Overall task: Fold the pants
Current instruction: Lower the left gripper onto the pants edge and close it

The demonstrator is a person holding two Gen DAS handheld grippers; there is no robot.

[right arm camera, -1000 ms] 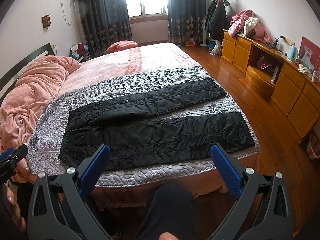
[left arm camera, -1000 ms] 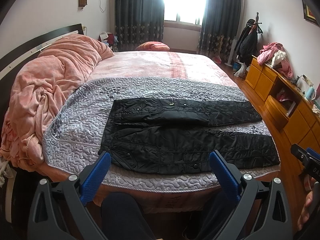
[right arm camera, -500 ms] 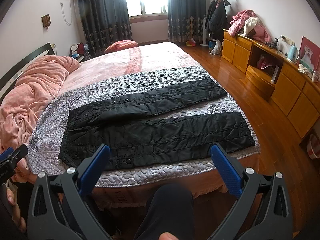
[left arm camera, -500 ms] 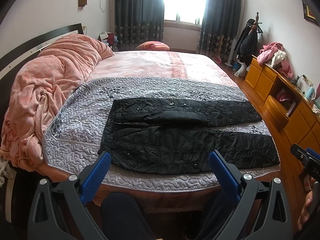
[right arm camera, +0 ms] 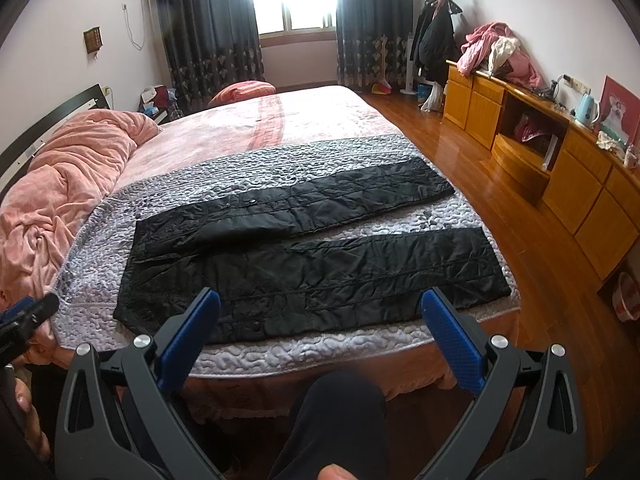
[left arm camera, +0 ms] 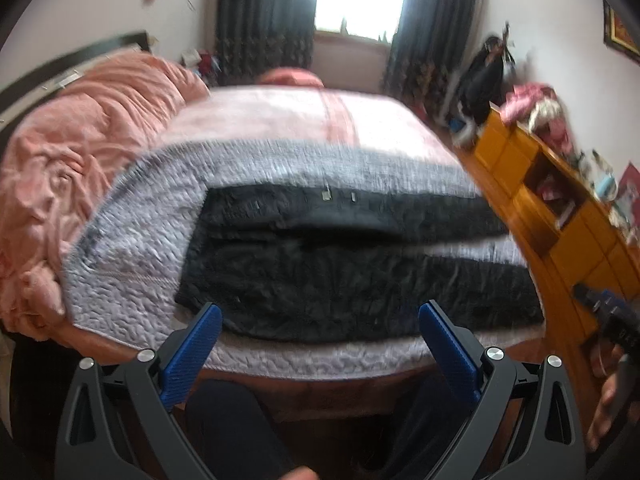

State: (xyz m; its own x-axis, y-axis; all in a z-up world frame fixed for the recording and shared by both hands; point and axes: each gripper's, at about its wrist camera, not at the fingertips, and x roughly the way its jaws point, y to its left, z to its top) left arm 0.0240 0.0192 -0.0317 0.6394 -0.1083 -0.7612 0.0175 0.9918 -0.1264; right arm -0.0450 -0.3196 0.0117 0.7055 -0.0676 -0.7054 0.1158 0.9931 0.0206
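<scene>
Black quilted pants (right arm camera: 312, 268) lie flat on a grey quilted cover (right arm camera: 320, 352) at the near edge of the bed, waist to the left, legs spread apart to the right. They also show in the blurred left wrist view (left arm camera: 344, 272). My left gripper (left arm camera: 320, 344) is open and empty, just short of the bed's near edge, in front of the waist and near leg. My right gripper (right arm camera: 320, 336) is open and empty, held in front of the near leg. Neither touches the pants.
A pink blanket (right arm camera: 68, 184) is heaped at the bed's left by the headboard. Wooden cabinets (right arm camera: 560, 168) with clothes on top line the right wall across a wooden floor (right arm camera: 500, 216). The person's dark-clad knee (right arm camera: 340, 412) is below the grippers.
The left gripper has moved toward the bed and its view is now motion-blurred. The right gripper has edged slightly closer. The pants have not moved.
</scene>
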